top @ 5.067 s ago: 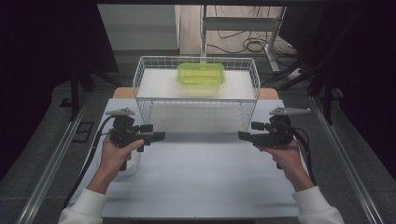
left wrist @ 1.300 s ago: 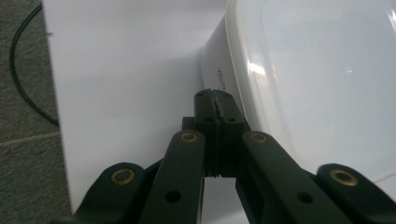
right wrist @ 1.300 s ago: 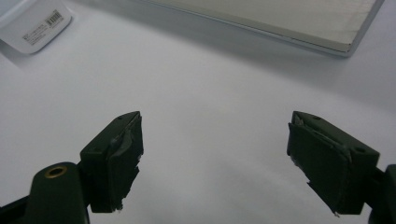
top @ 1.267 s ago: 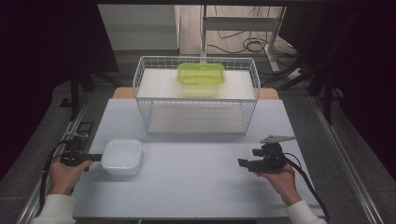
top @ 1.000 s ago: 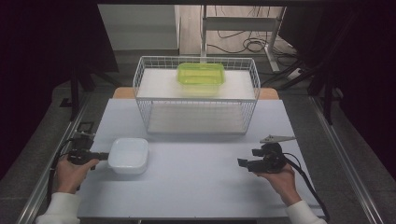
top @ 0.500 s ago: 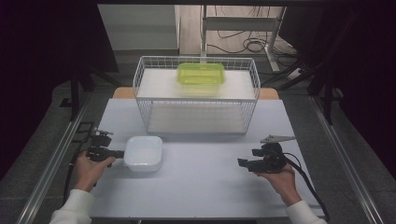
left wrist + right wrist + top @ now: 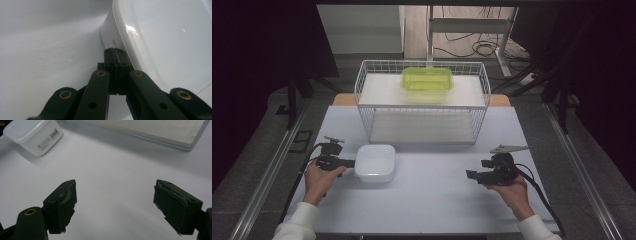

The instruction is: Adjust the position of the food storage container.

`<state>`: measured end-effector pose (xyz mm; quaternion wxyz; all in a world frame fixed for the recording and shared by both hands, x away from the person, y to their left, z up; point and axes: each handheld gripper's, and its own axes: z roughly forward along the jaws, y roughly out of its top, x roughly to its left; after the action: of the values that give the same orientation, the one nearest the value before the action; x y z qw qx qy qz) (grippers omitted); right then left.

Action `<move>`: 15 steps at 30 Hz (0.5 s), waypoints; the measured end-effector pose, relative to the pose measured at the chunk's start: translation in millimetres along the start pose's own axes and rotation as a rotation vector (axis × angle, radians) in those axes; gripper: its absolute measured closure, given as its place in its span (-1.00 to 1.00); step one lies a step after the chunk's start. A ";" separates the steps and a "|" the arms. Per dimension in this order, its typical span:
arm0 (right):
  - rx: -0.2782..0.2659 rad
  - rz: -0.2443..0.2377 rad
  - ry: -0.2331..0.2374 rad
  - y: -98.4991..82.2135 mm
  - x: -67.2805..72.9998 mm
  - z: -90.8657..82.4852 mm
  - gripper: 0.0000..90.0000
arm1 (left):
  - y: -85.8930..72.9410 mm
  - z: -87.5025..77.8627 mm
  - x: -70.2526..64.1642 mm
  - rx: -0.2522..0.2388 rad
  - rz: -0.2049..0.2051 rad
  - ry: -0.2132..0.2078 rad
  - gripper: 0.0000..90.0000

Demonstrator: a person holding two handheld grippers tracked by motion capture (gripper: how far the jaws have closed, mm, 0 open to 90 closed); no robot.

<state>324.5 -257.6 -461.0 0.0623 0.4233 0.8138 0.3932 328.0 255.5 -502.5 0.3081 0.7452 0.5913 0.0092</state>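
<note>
the left gripper (image 7: 346,163), jaws pinched tight, grips the thin rim of a smooth, translucent white plastic tub (image 7: 375,163) with rounded corners. the right gripper (image 7: 472,174) rests wide open and empty at the near right, on the matte white table (image 7: 437,200).

Black claws (image 7: 115,207) with brass rivets, white sleeves (image 7: 294,225).

The white container (image 7: 160,42) is cut off by the left tool view's top and right edges; its label print (image 7: 114,43) is too small to read.
</note>
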 end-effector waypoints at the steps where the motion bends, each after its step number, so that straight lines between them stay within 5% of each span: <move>1: 0.000 0.000 0.001 0.0 0.1 0.0 -0.58 | 0.5 1.0 -1.6 -0.001 0.004 -0.002 0.99; 15: 0.007 0.000 0.003 -0.3 0.6 0.8 -0.58 | 5.8 14.1 -22.9 0.013 0.040 -0.045 1.00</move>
<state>324.2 -256.8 -461.6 0.0597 0.4228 0.8153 0.3912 331.6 228.2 -503.2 0.3163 0.7590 0.5691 -0.0054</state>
